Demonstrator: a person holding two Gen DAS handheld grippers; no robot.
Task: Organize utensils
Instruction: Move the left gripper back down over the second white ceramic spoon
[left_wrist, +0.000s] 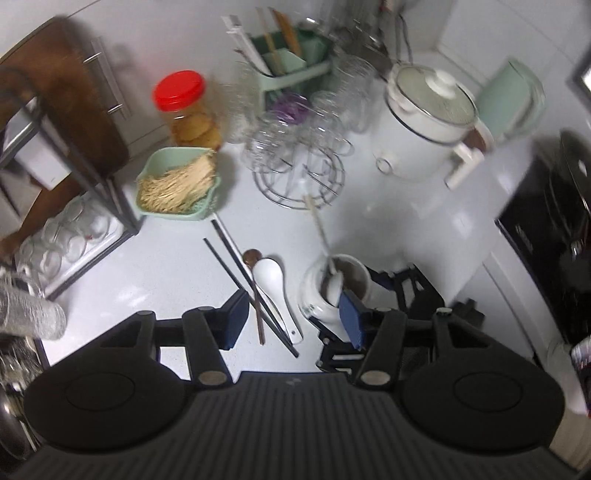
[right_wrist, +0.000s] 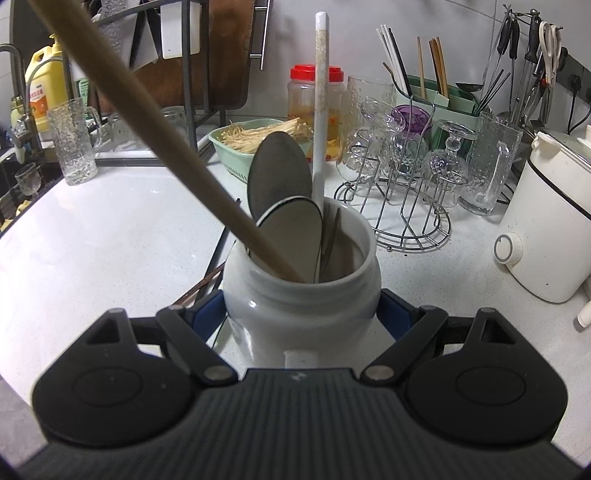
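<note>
A white utensil jar (right_wrist: 301, 306) stands on the white counter, also in the left wrist view (left_wrist: 321, 291). It holds two spoons, a white handle (right_wrist: 320, 110) and a wooden handle (right_wrist: 155, 133). My right gripper (right_wrist: 301, 314) is shut on the jar, pads on both sides. My left gripper (left_wrist: 291, 317) is open and empty above a white ceramic spoon (left_wrist: 273, 284), a wooden spoon (left_wrist: 255, 269) and black chopsticks (left_wrist: 243, 277) that lie on the counter left of the jar.
A green basket of enoki mushrooms (left_wrist: 177, 184), a red-lidded jar (left_wrist: 188, 107), a wire rack of glasses (left_wrist: 299, 147), a green utensil caddy (left_wrist: 291, 62) and a white cooker (left_wrist: 424, 122) stand behind. A dish rack (left_wrist: 62, 177) is left, a black appliance (left_wrist: 554, 229) right.
</note>
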